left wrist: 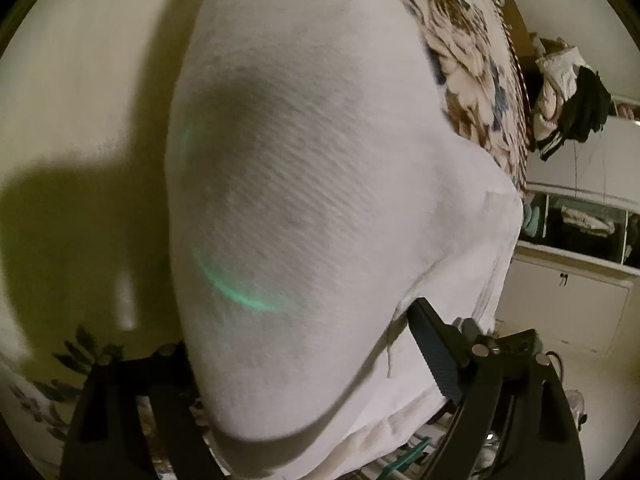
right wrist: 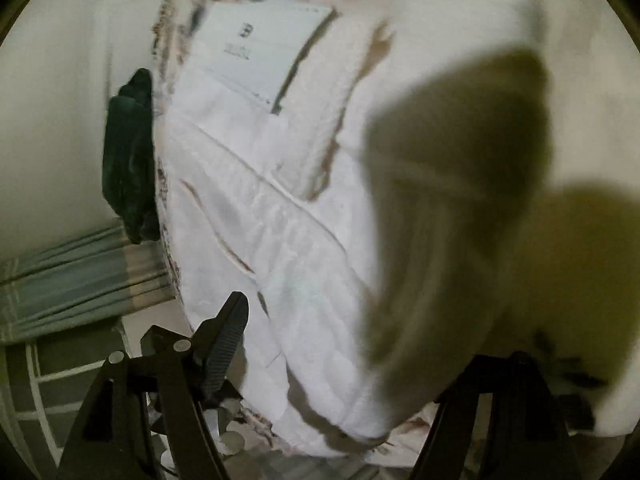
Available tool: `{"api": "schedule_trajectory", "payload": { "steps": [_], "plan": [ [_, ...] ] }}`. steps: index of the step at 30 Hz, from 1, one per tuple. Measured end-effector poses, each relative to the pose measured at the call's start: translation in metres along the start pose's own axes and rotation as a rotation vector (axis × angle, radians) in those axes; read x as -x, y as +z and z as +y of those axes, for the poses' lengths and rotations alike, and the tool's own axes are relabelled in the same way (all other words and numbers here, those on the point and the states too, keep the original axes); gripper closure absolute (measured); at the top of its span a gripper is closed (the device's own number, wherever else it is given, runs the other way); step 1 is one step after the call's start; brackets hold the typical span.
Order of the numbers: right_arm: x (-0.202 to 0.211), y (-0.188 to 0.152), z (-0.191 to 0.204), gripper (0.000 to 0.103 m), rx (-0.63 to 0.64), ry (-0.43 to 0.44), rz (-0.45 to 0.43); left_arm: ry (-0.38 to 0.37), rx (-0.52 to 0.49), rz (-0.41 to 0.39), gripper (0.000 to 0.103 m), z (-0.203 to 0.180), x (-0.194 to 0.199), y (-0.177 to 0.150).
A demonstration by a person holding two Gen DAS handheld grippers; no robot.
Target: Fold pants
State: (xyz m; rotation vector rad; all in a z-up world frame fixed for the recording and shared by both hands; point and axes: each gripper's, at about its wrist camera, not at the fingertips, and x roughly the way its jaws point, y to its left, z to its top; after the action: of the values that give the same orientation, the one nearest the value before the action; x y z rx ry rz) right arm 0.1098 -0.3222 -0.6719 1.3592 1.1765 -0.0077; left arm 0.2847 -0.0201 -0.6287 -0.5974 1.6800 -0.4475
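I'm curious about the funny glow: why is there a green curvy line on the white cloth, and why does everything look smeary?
Left wrist view: the green arc on the white pants looks like lens glare, and a dark shadow falls on the wall. Right wrist view: the near cloth is motion-blurred and shadowed; the fisheye lens bends edges in both views.
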Motion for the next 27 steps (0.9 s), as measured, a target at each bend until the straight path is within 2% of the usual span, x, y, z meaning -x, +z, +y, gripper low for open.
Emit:
{"api": "schedule_trajectory", "payload": {
  "steps": [4, 5, 6, 7, 9, 10, 13, 16, 20, 23, 27],
  "plan": [
    [-0.006, -0.001, -0.011, 0.030, -0.020, 0.000, -0.022, -0.035, 0.016, -0.021, 0.017, 0.005, -0.002, -0.003],
    [-0.005, -0.003, -0.008, 0.033, -0.004, -0.010, -0.031, -0.041, 0.012, -0.040, 0.024, 0.004, 0.001, -0.004],
    [-0.003, -0.007, -0.005, 0.043, 0.011, -0.021, -0.040, -0.058, -0.006, -0.061, 0.047, 0.001, 0.005, -0.005],
    [0.000, -0.010, -0.001, 0.051, 0.024, -0.030, -0.047, -0.059, -0.039, -0.082, 0.062, -0.005, 0.011, -0.008],
    [0.008, -0.016, 0.007, 0.057, 0.050, -0.049, -0.063, -0.064, -0.075, -0.109, 0.077, -0.013, 0.022, -0.015],
    [0.014, -0.020, 0.015, 0.060, 0.070, -0.060, -0.075, -0.074, -0.089, -0.126, 0.080, -0.017, 0.030, -0.019],
    [0.029, -0.027, 0.041, 0.065, 0.125, -0.088, -0.098, -0.087, -0.113, -0.152, 0.082, -0.026, 0.052, -0.029],
    [0.049, -0.035, 0.066, 0.068, 0.158, -0.070, -0.115, -0.102, -0.144, -0.190, 0.083, -0.036, 0.083, -0.035],
    [0.056, -0.041, 0.111, 0.069, 0.222, -0.038, -0.137, -0.114, -0.163, -0.247, 0.083, -0.048, 0.118, -0.027],
    [0.058, -0.038, 0.147, 0.069, 0.257, -0.007, -0.159, -0.127, -0.181, -0.289, 0.083, -0.053, 0.141, -0.006],
    [0.038, -0.024, 0.199, 0.069, 0.285, 0.034, -0.203, -0.143, -0.202, -0.325, 0.083, -0.060, 0.161, 0.046]
  ]
}}
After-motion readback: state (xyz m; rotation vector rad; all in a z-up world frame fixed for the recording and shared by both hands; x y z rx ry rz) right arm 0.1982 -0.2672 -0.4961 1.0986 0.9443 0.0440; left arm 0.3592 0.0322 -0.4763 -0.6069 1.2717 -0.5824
